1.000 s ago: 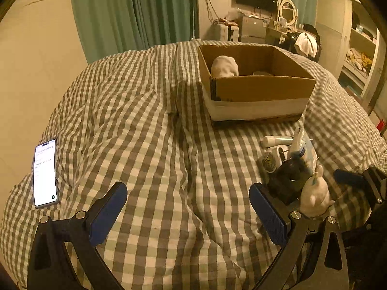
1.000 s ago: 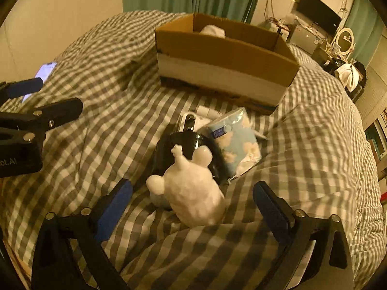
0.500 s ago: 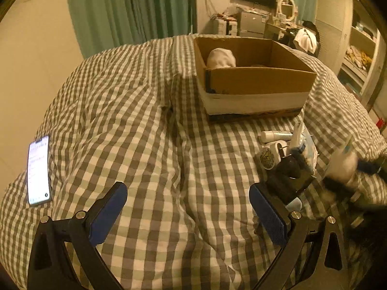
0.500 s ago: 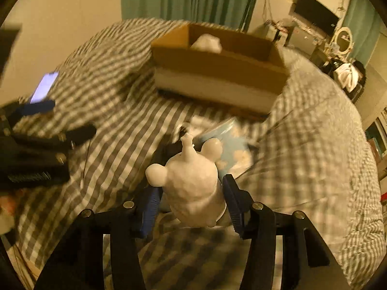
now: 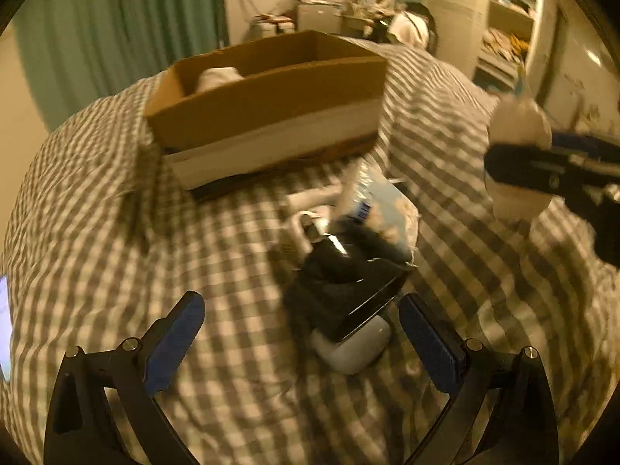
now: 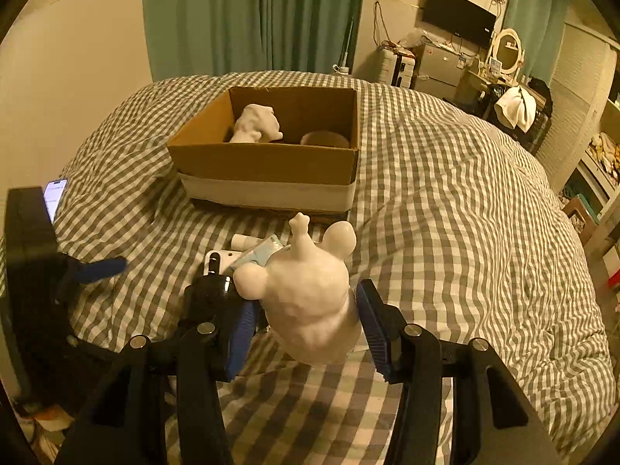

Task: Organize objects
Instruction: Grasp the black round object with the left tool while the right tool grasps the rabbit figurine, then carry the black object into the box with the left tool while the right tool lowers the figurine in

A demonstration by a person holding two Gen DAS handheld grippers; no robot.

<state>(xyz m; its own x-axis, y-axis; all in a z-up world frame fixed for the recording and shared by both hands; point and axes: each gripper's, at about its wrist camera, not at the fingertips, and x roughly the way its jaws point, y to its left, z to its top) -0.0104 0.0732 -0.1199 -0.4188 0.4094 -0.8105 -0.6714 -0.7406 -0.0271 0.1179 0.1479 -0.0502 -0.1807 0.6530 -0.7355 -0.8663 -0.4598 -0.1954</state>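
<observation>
My right gripper (image 6: 304, 319) is shut on a white animal figurine (image 6: 310, 290) and holds it above the checked bed, in front of the cardboard box (image 6: 271, 162). The box holds a white figure (image 6: 255, 124) and a round brown object (image 6: 324, 138). In the left wrist view the figurine (image 5: 517, 128) hangs at the right in the right gripper (image 5: 550, 166). My left gripper (image 5: 302, 333) is open, straddling a pile: a black object (image 5: 345, 279), a white case (image 5: 352, 348) and a blue tissue pack (image 5: 383, 205).
A lit phone (image 6: 54, 193) lies on the bed at the left. The left gripper's body (image 6: 35, 271) is at the left of the right wrist view. A white tube (image 6: 242, 240) lies by the pile. Furniture and shelves stand beyond the bed.
My right gripper has shut on the white figurine and lifted it off the bed. My left gripper has moved right, over the pile of objects.
</observation>
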